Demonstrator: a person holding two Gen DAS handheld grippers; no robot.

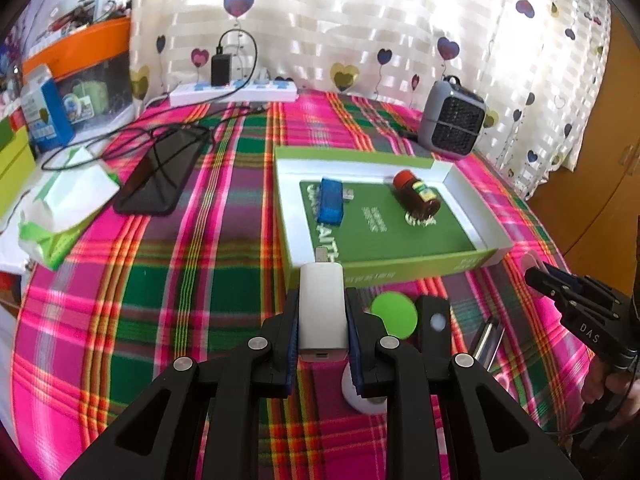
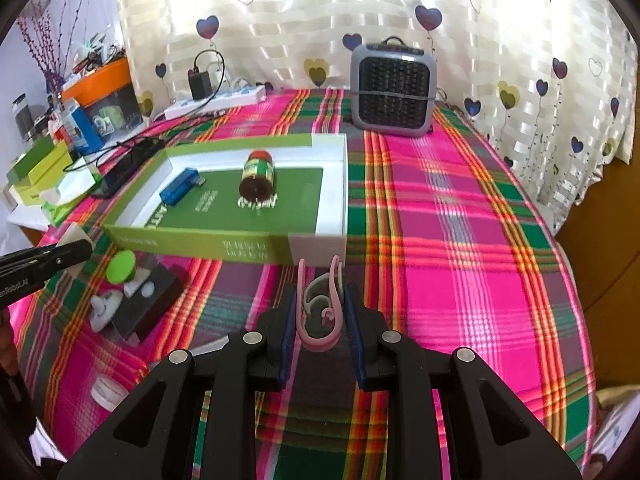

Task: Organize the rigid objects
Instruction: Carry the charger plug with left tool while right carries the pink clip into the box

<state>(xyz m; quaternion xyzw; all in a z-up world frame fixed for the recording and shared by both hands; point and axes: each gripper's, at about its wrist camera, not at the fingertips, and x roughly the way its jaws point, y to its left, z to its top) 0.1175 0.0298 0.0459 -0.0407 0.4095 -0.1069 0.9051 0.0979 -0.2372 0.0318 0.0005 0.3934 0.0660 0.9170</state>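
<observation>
My left gripper (image 1: 322, 304) is shut on a silver USB adapter (image 1: 322, 312) and holds it just before the near wall of the green-and-white box (image 1: 384, 270). In the box lie a blue USB stick (image 1: 331, 200) and a brown bottle with a red cap (image 1: 416, 194). My right gripper (image 2: 320, 300) is shut on a pink and grey clip (image 2: 320, 312), just before the box's near right corner (image 2: 316, 246). The blue stick (image 2: 180, 188) and bottle (image 2: 258, 176) also show there. The right gripper (image 1: 538, 276) shows at the right of the left wrist view.
On the plaid tablecloth near the box lie a green disc (image 1: 394, 314), a black block (image 1: 434, 328), a white suction hook (image 2: 102, 308) and a white ring (image 2: 106, 394). A phone (image 1: 160, 172), tissue pack (image 1: 64, 208), power strip (image 1: 234, 94) and small grey heater (image 2: 392, 88) stand farther back.
</observation>
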